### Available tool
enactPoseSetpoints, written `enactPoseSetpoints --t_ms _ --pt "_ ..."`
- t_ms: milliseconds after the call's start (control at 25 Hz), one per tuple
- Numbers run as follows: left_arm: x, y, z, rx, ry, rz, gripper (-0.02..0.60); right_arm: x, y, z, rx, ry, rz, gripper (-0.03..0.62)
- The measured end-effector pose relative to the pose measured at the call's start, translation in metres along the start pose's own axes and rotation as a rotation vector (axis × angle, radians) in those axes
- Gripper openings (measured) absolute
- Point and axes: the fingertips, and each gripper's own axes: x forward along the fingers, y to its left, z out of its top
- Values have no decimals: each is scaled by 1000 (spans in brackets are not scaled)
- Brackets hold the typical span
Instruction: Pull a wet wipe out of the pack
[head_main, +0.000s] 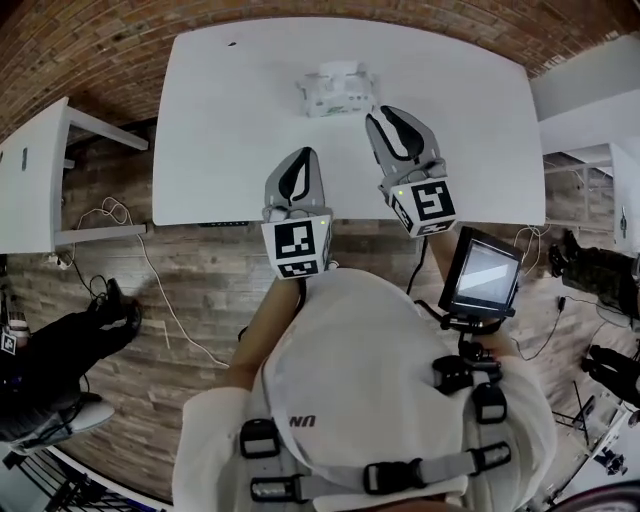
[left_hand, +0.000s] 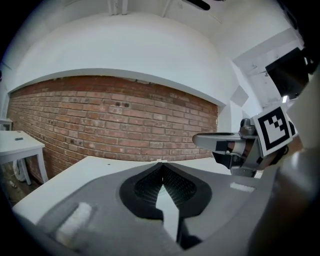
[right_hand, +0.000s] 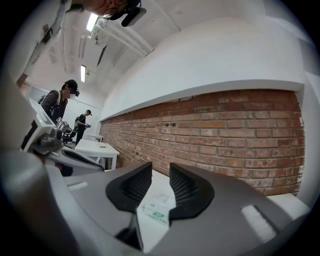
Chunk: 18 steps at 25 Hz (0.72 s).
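The wet wipe pack (head_main: 337, 88), white with a green label, lies near the far edge of the white table (head_main: 220, 120). My right gripper (head_main: 388, 112) hovers just short of it, to its right, with the jaws open and nothing between them. In the right gripper view the pack (right_hand: 159, 209) shows through the gap between the open jaws (right_hand: 160, 167), farther ahead on the table. My left gripper (head_main: 303, 152) is nearer the table's front edge, behind the pack. Its jaws (left_hand: 161, 165) meet at the tips, shut and empty. The pack is hidden in the left gripper view.
A brick wall (left_hand: 110, 125) rises behind the table. A small screen on a stand (head_main: 482, 275) sits off the table's front right. Another white table (head_main: 30, 170) stands to the left, with cables (head_main: 150, 270) on the floor. Two people (right_hand: 62, 107) stand far off.
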Motion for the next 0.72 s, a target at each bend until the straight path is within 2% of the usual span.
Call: enactPoseSetpoints --t_ms 40,200,360,520,720 --pt "12 4 -3 6 23 -13 2 12 -7 -4 0 15 8 118" --pt "50 16 -11 10 78 -58 3 58 -29 -31 -60 115 48 109" --pt "73 20 -24 -1 138 -80 3 92 -30 -64 -124 249 185 109" --pt "89 15 -29 -34 154 -78 3 116 -21 -98 -172 376 321 109" --pt "102 3 -25 -25 153 -92 2 136 -18 -128 -191 473 398 107"
